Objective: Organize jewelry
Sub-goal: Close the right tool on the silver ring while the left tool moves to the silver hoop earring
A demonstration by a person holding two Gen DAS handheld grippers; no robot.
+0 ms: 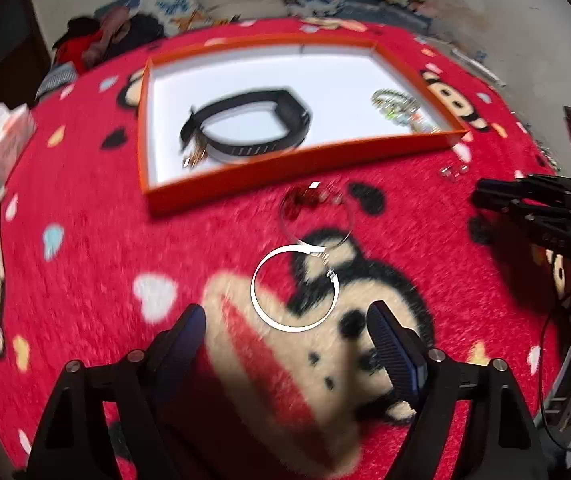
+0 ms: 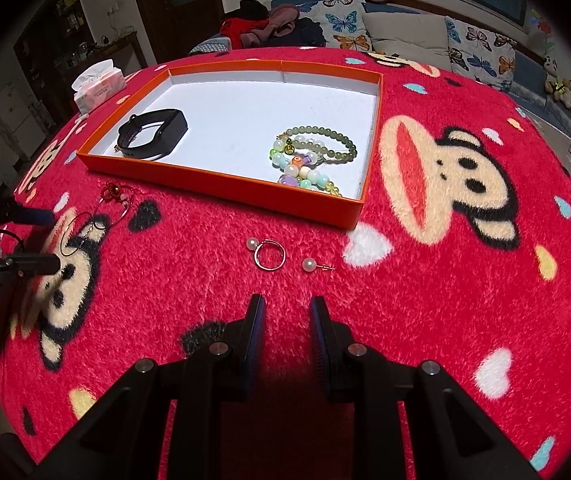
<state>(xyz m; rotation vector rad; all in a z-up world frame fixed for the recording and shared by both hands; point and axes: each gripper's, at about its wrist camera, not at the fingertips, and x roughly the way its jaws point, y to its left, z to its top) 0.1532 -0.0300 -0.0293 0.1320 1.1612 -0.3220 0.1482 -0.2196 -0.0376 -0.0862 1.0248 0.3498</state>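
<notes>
My left gripper (image 1: 285, 320) is open and points down at the red monkey-print blanket. A thin silver hoop earring (image 1: 255, 292) lies just beyond its fingertips, in line with the gap and untouched. A second hoop with red beads (image 1: 299, 200) lies further on, near the orange tray (image 1: 285, 168). In the tray are a black watch band (image 1: 245, 128) and bead bracelets (image 1: 397, 108). My right gripper (image 2: 287, 308) hovers with a narrow gap between its jaws and nothing in it. Ahead of it lie a pearl ring (image 2: 269, 256) and a pearl stud earring (image 2: 311, 266).
The right wrist view shows the left gripper (image 2: 41, 240) at the far left by the hoops (image 2: 111, 194). A tissue pack (image 2: 99, 84) sits beyond the tray's left corner. A sofa with butterfly cushions (image 2: 481, 56) runs behind the blanket. Cables hang at the right edge (image 1: 553, 360).
</notes>
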